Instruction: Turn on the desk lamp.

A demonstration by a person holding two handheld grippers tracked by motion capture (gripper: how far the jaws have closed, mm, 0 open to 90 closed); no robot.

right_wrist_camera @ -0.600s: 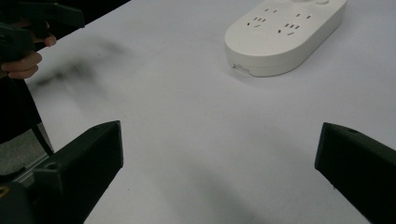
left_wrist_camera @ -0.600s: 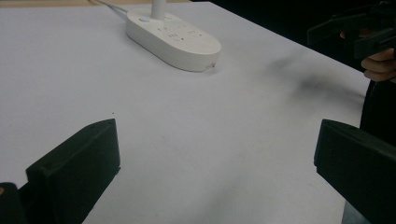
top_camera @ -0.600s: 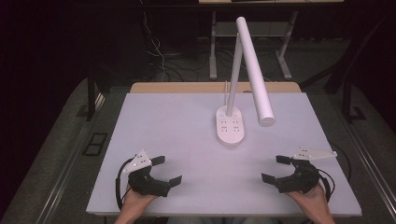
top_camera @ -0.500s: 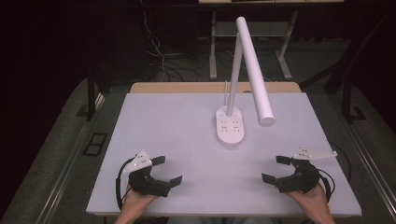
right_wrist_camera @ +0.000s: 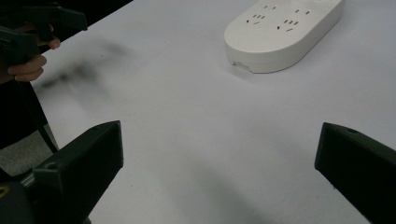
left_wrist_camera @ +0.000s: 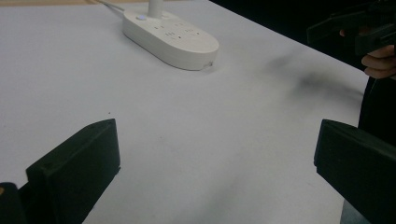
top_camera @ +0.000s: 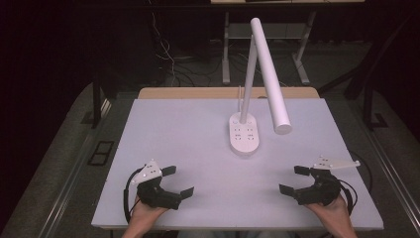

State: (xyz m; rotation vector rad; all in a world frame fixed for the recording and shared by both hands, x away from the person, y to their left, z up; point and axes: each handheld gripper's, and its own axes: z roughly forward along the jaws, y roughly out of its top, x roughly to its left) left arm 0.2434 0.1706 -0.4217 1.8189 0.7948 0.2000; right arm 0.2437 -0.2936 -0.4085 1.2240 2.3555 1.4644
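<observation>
A white desk lamp [top_camera: 267,69] rises from an oval white base with sockets [top_camera: 243,135] at the middle back of the white table [top_camera: 198,129]. The same base [left_wrist_camera: 170,35] [right_wrist_camera: 280,32] lies well ahead of both pairs of jaws. My left gripper [top_camera: 177,181] rests near the front left edge, jaws wide apart with nothing between them. My right gripper [top_camera: 293,180] rests near the front right edge, equally wide and empty. Both point inward toward the table's middle. Each gripper view shows the other hand [left_wrist_camera: 378,60] [right_wrist_camera: 28,65] far off.
The lamp's long tube head [top_camera: 282,124] hangs out over the table to the right of the base. A thin white cable [top_camera: 238,99] runs back from the base. A wooden strip [top_camera: 223,93] edges the table's far side; dark floor and table legs lie beyond.
</observation>
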